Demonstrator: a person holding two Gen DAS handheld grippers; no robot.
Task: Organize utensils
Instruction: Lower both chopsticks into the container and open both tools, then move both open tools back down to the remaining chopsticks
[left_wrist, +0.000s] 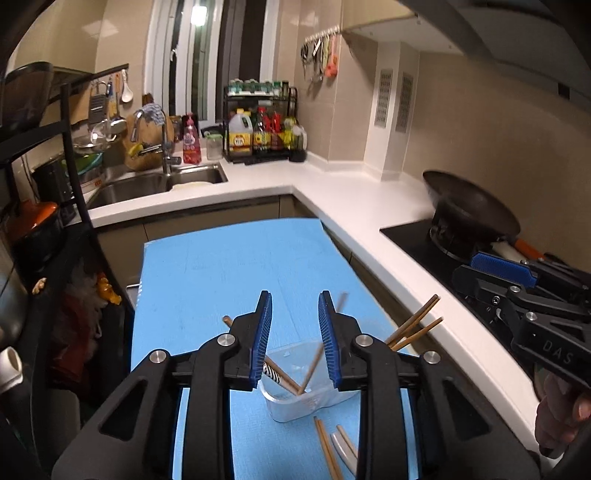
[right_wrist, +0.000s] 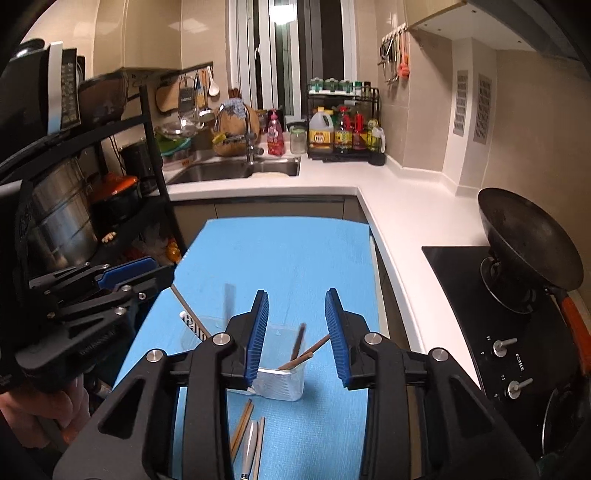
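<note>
Both claws hover wide and empty: left claw (left_wrist: 295, 332), right claw (right_wrist: 297, 332). Clear cup (right_wrist: 280, 380) on blue tabletop (right_wrist: 288, 251) holds several chopsticks (right_wrist: 304, 354). Mid-sorting. Next: grasp loose chopsticks (right_wrist: 242, 424) lying just before cup.

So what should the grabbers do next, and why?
Probably lower the right gripper toward the loose chopsticks lying on the blue mat just in front of the clear cup and pinch one. Both grippers are open and hold nothing, several chopsticks already stand in the cup, and these few, beside a grey utensil, are not yet in it.
</note>
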